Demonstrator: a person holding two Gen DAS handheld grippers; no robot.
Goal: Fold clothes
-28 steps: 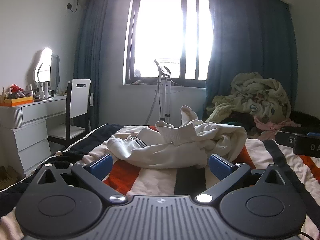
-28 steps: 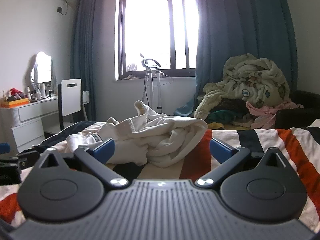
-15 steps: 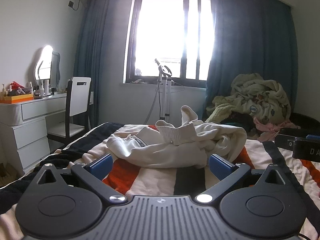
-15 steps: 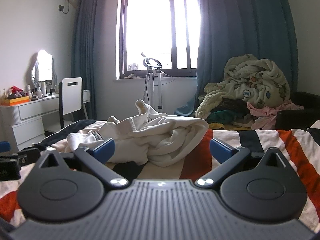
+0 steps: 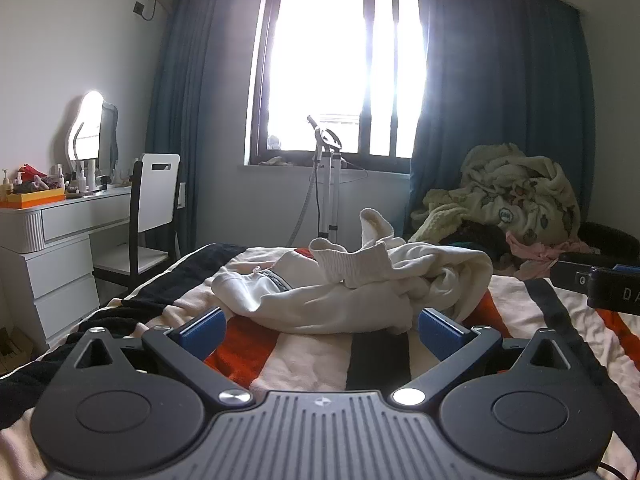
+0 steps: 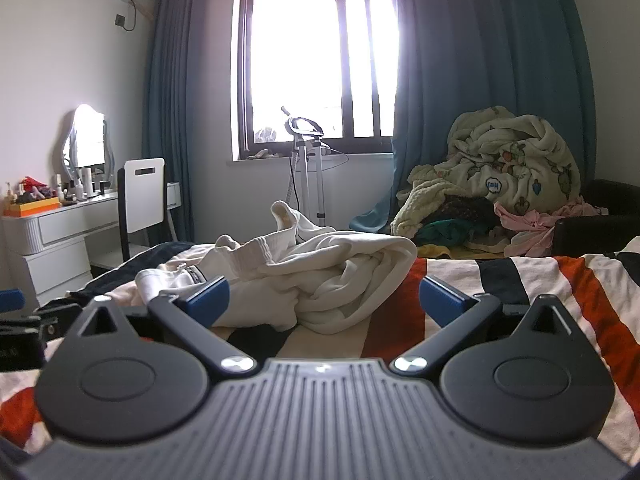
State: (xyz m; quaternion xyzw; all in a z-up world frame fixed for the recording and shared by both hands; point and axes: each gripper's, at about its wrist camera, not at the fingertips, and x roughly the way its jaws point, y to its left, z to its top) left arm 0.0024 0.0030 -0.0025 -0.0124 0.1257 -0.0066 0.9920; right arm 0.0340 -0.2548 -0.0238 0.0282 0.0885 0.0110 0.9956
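Observation:
A crumpled white garment [image 5: 344,292] [image 6: 320,280] lies in a heap on the striped bedspread [image 5: 304,360] [image 6: 520,280], with a white sock [image 5: 352,264] on top of it. My left gripper [image 5: 320,330] hovers low over the bed just short of the heap, open, with nothing between its blue pads [image 5: 202,328]. My right gripper [image 6: 323,300] is open too, its blue pads [image 6: 440,300] level with the near edge of the garment. The right gripper's body [image 5: 600,284] shows at the right edge of the left wrist view.
A pile of blankets and clothes [image 5: 516,196] [image 6: 500,176] sits on a dark seat at the back right. A white dresser [image 5: 52,248] with a mirror and a white chair [image 5: 154,216] stand on the left. A garment steamer stand [image 5: 328,184] is under the window.
Both grippers have crept slightly forward toward the white garment and stay open. The garment has not moved.

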